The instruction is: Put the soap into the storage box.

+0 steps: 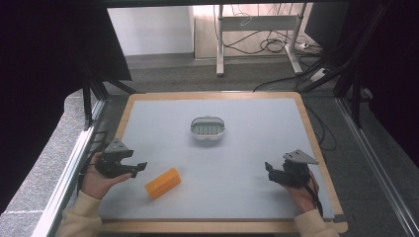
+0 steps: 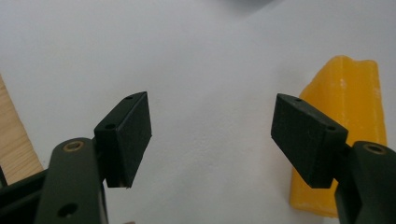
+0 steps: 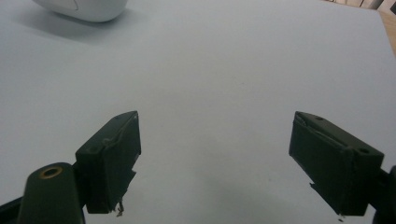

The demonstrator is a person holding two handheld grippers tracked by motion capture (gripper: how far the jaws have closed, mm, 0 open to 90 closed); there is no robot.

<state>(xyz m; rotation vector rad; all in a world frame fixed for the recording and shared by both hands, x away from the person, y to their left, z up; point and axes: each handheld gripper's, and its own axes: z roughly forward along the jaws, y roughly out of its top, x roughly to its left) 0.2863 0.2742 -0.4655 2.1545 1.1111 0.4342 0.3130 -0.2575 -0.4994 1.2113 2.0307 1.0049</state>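
Observation:
An orange-yellow block (image 1: 162,182) lies on the grey mat near the front left. In the left gripper view the block (image 2: 348,116) sits just beyond the right jaw. My left gripper (image 1: 138,168) is open at the mat's left side, a short way left of the block, with nothing between its jaws (image 2: 212,140). A small white oval dish (image 1: 208,128) with a ridged grey inside stands at the mat's middle. My right gripper (image 1: 269,170) is open at the front right, empty (image 3: 215,154), with the white dish (image 3: 84,9) far off at its upper left.
The grey mat (image 1: 247,163) lies on a wooden table whose rim (image 1: 321,163) shows all round. Black frame posts stand at both sides. Beyond the table are a white desk frame (image 1: 257,34) and loose cables on the floor.

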